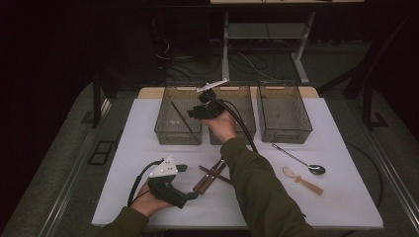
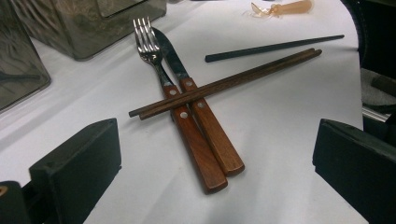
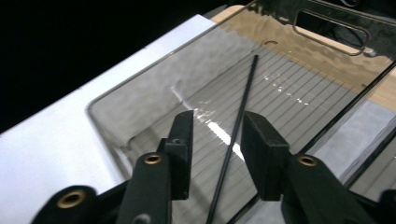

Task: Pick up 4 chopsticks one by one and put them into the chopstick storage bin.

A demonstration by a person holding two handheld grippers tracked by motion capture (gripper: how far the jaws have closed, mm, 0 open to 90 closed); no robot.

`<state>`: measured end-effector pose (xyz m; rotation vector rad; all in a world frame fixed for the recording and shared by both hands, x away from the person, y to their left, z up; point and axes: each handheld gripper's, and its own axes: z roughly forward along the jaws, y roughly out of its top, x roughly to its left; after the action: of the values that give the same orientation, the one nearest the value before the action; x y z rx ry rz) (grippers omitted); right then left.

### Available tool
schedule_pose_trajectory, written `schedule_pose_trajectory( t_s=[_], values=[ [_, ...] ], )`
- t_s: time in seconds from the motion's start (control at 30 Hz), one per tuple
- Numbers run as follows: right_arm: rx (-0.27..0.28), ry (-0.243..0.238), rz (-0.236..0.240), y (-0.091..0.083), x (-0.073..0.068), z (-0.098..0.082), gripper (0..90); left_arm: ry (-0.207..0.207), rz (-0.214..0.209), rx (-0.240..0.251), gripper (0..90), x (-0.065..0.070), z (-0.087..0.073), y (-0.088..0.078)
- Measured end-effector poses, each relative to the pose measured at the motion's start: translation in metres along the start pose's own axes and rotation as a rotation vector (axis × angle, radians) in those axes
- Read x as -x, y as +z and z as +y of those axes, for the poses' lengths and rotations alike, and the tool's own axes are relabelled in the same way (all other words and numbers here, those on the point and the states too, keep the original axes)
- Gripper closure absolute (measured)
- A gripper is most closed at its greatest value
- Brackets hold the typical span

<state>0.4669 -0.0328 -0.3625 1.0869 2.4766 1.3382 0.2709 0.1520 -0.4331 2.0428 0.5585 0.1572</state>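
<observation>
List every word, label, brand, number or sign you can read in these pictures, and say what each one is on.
None can be read.
The three clear bins, the white table cover, the fork, the knife, the brown chopsticks, the black chopstick and both tools show no print in these views.
</observation>
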Motion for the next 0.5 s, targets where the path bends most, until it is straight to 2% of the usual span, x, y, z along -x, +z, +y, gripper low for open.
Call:
schedule_pose_trajectory(
  t_s=[0.23, 0.5],
  values=[
    [0.018, -0.028, 0.035, -0.029, -0.001, -0.013, 54.2, -0.012, 0.001, 0.001, 0.0, 0.0, 0.0, 0.0],
    [0.029, -0.047, 0.046, -0.062, 0.007, -0.034, 50.4, -0.018, 0.0, 0.003, 0.0, 0.0, -0.001, -0.001]
  ],
)
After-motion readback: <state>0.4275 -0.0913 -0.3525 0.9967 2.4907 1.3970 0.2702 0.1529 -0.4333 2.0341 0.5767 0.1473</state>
